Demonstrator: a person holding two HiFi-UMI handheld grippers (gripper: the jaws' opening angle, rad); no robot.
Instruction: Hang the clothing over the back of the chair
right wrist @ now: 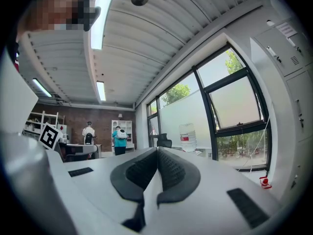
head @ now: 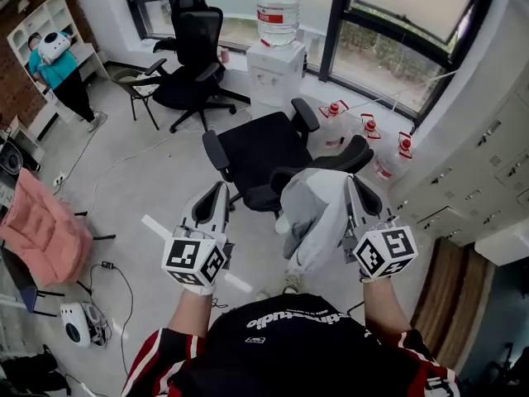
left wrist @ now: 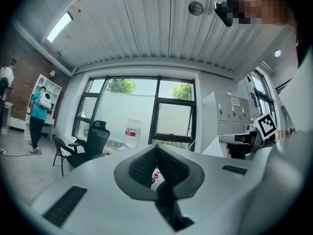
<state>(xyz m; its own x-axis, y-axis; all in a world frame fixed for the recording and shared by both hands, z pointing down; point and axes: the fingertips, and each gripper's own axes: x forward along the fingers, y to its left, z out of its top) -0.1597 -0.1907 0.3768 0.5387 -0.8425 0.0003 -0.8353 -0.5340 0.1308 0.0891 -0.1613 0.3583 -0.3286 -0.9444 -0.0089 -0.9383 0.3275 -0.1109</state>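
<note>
Hard to see the actual grip from the head view. The light grey fabric garment (head: pixel 318 217) hangs on our side of the black swivel office chair (head: pixel 263 145) and covers part of its backrest, and we can't tell if it's touching it. Our right gripper (right wrist: pixel 157 152) is clamped down on the garment, with just a pale strip of cloth showing between the pads. Our left gripper (left wrist: pixel 157 149) is closed up with nothing in it. Both point level toward the chair, side by side, the left one clear of the cloth.
</note>
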